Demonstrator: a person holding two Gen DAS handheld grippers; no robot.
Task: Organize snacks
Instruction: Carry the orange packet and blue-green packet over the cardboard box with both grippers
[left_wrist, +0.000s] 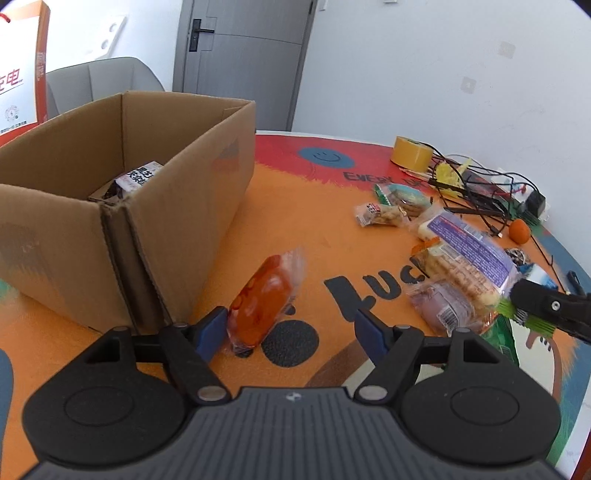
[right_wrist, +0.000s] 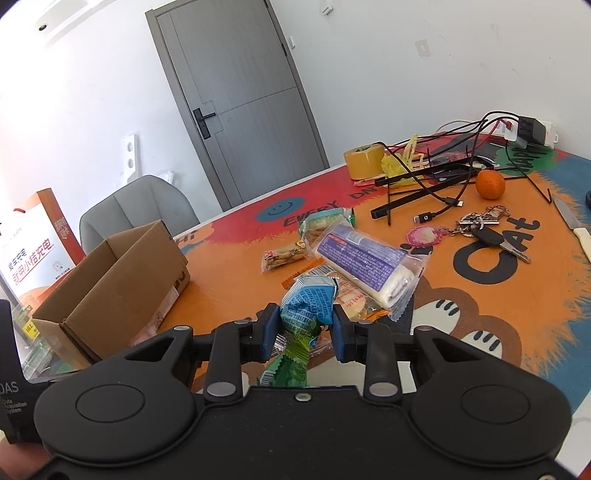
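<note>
Plainly, from the left wrist view, the left gripper (left_wrist: 290, 330) is seen with its blue pads spread wide and nothing clamped; an orange snack packet (left_wrist: 264, 302) lies on the cartoon table mat (left_wrist: 303, 206), touching or just beside the left pad, close to the corner of the open cardboard box (left_wrist: 122, 206), so it is judged to be the next thing lined up for a grasp; one dark printed packet (left_wrist: 138, 179) is already seen inside the box, which suggests the box is the collecting place; a heap of wrapped snacks (left_wrist: 458, 266) is left well to the right, where the tip of the right gripper (left_wrist: 532, 301) is met at the heap's edge. Next, from the right wrist view, the right gripper (right_wrist: 304, 328) is shown closed on a crumpled blue-and-green snack wrapper (right_wrist: 304, 314), held up clear of the heap, presumably for carrying to the box (right_wrist: 122, 273) at the left; a purple-labelled pack (right_wrist: 364, 264) and smaller biscuit packets (right_wrist: 284, 256) are still unsorted; tape roll (right_wrist: 364, 158), cables (right_wrist: 443, 173), keys (right_wrist: 487, 229) and an orange fruit (right_wrist: 489, 185) are set apart beyond them.
</note>
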